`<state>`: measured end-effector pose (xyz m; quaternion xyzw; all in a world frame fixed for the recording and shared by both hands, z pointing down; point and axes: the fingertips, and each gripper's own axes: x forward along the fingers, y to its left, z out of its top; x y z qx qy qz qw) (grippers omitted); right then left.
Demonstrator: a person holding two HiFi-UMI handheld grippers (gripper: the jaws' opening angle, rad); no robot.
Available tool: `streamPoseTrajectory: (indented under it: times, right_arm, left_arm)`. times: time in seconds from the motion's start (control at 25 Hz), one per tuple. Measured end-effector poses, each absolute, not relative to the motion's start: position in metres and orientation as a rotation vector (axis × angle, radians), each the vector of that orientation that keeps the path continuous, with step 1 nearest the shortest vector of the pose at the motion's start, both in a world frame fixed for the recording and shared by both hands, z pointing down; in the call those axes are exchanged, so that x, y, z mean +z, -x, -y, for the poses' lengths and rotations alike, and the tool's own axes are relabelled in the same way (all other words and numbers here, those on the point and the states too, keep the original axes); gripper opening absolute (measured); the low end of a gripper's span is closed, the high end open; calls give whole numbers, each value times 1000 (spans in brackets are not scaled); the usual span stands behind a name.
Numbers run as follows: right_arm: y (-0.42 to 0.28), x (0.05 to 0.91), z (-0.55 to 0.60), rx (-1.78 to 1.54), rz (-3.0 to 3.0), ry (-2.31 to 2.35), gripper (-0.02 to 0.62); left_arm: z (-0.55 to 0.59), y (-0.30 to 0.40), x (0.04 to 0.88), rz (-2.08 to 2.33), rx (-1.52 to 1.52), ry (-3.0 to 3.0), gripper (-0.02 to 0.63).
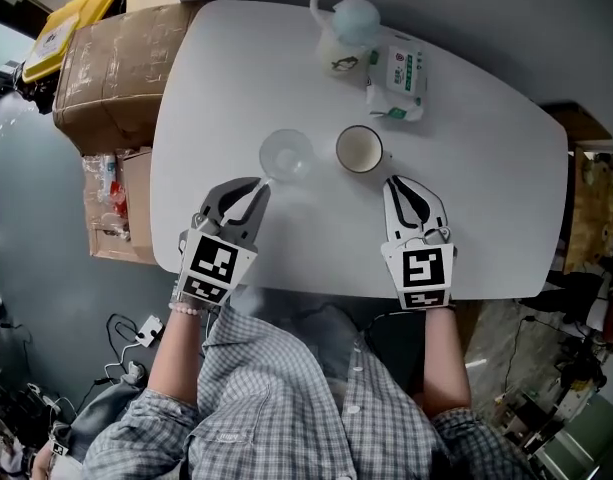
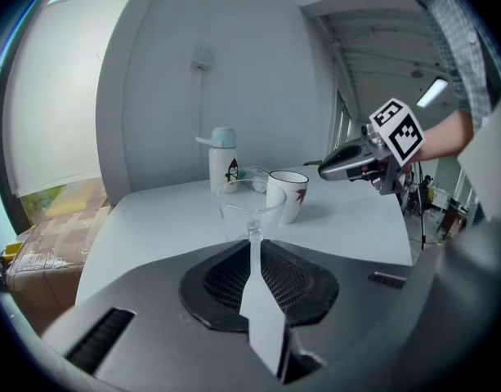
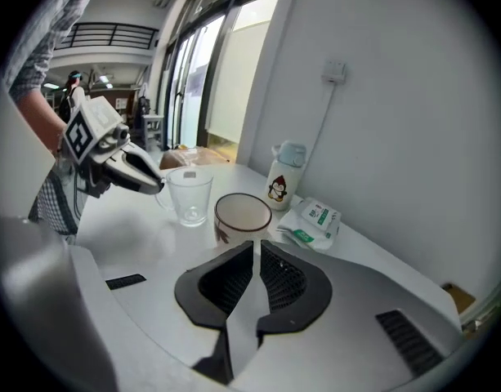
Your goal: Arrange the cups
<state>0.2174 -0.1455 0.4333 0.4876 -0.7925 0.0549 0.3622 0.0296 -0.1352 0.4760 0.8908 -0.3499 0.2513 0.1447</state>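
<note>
1. The glass mug [image 1: 286, 155] stands upright on the counter [image 1: 496, 178], just left of the white mug [image 1: 359, 149]; the two are close but apart.
2. The left tongs [image 1: 262, 182] are pressed together on the glass mug's handle, which points back toward the person. A thin handle likely gives a surer hold than the smooth round wall, and lets the mug be slid or lifted without tipping.
3. The right tongs [image 1: 395, 181] are pressed together on nothing, with their tips just short of the white mug's near right side. They look parked and ready to take that mug.
4. Beyond the white mug, a penguin bottle [image 3: 284, 178] and a wipes pack [image 1: 398, 76] sit well apart from it, leaving the near counter free for arranging.
</note>
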Motion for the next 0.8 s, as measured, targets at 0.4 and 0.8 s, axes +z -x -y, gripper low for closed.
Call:
streamPoseTrajectory:
  times: [0.4,0.8]
  right_arm:
    - [-224,467,177,107,2033,-1047,109]
    - [-217,472,177,91,2058,-998,109]
  left_arm:
    - [137,-40,475,1065,679,-2513,43]
    - [144,-45,474,1082,663,-2493,43]
